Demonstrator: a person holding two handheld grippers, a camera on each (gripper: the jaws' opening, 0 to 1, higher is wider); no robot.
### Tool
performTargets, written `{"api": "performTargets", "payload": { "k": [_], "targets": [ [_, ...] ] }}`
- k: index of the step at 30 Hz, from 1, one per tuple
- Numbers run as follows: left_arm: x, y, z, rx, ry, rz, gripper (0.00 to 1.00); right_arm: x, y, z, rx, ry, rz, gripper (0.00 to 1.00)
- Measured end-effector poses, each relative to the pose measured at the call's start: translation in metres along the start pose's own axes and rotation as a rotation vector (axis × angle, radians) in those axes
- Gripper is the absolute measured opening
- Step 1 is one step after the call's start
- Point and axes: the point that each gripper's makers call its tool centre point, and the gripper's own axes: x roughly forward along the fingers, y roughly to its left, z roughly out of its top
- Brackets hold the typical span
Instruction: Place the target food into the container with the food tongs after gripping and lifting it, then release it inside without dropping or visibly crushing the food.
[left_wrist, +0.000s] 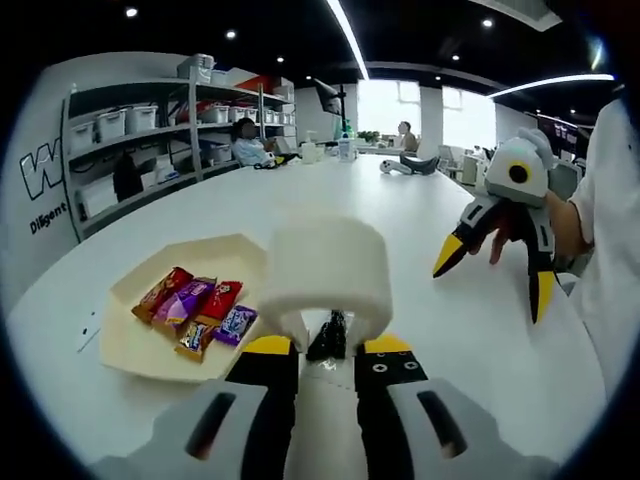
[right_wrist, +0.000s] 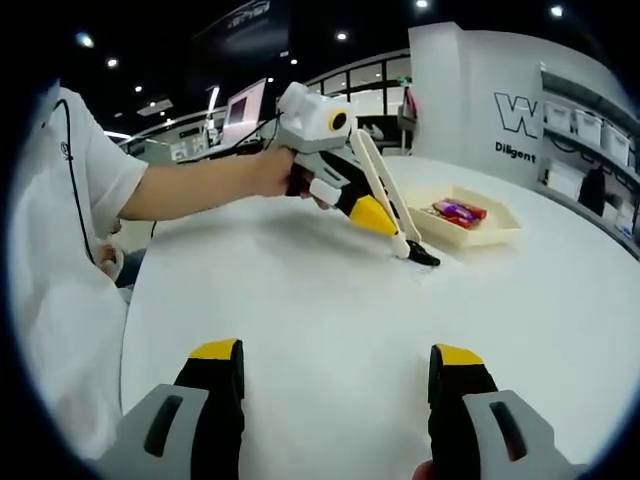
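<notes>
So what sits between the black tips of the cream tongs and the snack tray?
Nothing. In the right gripper view, bare white tabletop separates the tongs' black tips from the shallow cream tray of wrapped snacks.

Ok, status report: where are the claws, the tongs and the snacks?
Left claw shut on tongs, tips on the table. Right claw open, holding nothing. Snacks lying in the tray. Nothing in the way.

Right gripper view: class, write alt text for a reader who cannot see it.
The left gripper, held in a person's hand, holds cream food tongs with dark tips touching a white table. Behind sits a shallow tray of wrapped snacks; the right gripper is open in front.
</notes>
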Motion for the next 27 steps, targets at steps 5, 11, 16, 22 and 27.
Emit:
{"api": "performTargets", "payload": {
  "k": [5, 11, 16, 22, 27],
  "targets": [
    [-0.001, -0.001, 0.0, -0.017, -0.011, -0.004, 0.19, 0.0, 0.0, 0.0, 0.002, -0.001, 0.001, 0.73],
    [-0.001, -0.005, 0.0, -0.04, -0.025, -0.009, 0.17, 0.0, -0.001, -0.001, 0.003, 0.0, 0.002, 0.73],
    [-0.003, -0.006, 0.0, -0.037, -0.027, -0.002, 0.16, 0.0, -0.001, 0.001, -0.001, -0.005, 0.002, 0.73],
    [-0.008, -0.005, 0.002, -0.044, -0.04, 0.004, 0.16, 0.0, -0.001, 0.001, 0.0, -0.005, 0.003, 0.73],
    [-0.014, -0.005, 0.005, -0.05, -0.05, 0.004, 0.16, -0.001, -0.001, 0.004, -0.003, -0.009, 0.004, 0.73]
  ]
}}
